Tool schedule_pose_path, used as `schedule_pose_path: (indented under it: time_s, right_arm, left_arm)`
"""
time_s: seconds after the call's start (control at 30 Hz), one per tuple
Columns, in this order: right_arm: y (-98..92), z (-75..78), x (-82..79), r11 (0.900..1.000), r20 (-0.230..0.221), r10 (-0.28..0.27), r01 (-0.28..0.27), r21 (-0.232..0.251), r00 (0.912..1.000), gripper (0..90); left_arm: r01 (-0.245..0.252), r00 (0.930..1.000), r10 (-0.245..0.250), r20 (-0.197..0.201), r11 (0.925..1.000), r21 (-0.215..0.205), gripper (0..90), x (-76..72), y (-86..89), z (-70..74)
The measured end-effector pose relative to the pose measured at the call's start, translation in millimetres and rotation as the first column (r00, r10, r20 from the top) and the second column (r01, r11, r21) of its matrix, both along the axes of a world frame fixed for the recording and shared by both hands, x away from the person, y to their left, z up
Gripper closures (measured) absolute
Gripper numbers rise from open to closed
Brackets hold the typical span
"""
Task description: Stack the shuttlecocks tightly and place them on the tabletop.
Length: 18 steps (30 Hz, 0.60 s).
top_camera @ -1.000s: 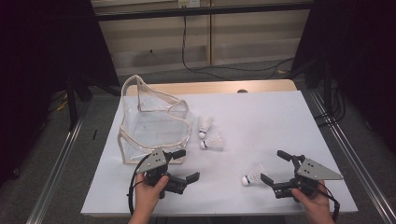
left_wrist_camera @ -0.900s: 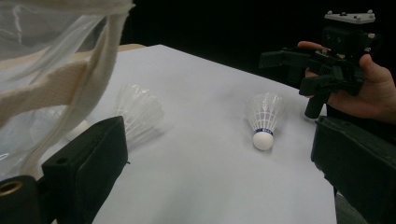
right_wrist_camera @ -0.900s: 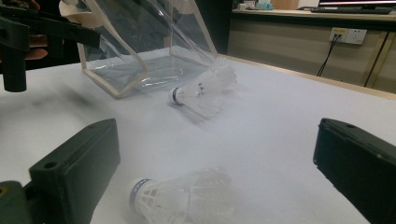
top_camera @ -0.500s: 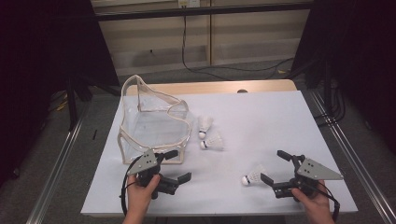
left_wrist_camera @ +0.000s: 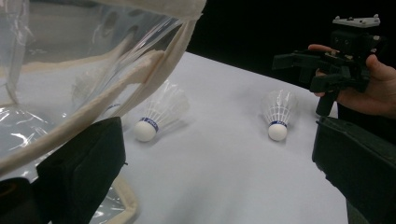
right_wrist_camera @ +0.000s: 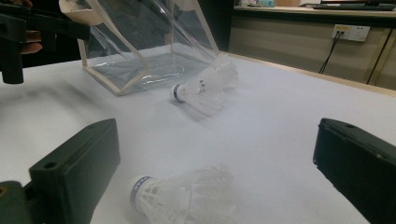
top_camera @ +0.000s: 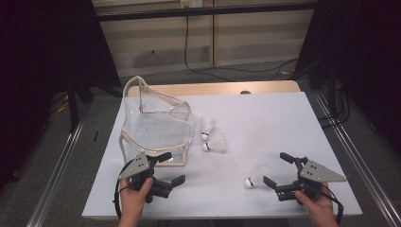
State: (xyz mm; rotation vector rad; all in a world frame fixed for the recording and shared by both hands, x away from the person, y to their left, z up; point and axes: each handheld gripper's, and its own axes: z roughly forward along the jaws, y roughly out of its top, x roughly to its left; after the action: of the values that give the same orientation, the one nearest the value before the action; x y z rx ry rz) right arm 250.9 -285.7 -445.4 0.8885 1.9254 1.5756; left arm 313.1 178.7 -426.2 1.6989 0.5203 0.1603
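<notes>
Jaws on both grippers stand open: left gripper [top_camera: 169, 169] lower left beside the clear bag [top_camera: 156, 125]; right gripper [top_camera: 279, 169] lower right, nearest shuttlecock [top_camera: 255, 179] between its jaws.

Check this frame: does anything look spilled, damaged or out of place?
Nothing looks damaged. Three shuttlecocks lie on their sides on the table, outside the clear bag: two together just right of it, one by the open right gripper. The bag slumps, rim bent. The left gripper is open beside its near edge.
</notes>
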Motion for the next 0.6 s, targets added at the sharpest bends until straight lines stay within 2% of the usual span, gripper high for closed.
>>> schedule_pose_path:
  time_s: [0.1,0.2,0.6]
  right_arm:
    - [0.6,0.0,-0.1,1.0,0.002,-0.001,0.001,-0.007,1.0,0.1]
    - [0.6,-0.1,-0.1,1.0,0.003,-0.002,0.002,-0.011,1.0,0.2]
    - [2.8,0.0,0.6,1.0,0.004,0.008,-0.008,-0.023,1.0,0.2]
  left_arm:
    - [-0.007,1.0,0.007,0.003,0.9999,0.012,2.5,-0.7,7.0,-1.4]
    - [-0.012,0.9999,0.011,0.002,0.9999,0.002,2.4,-1.5,12.4,-2.2]
    - [-0.012,0.9998,0.012,0.013,0.9999,0.005,1.8,-1.3,27.2,-7.0]
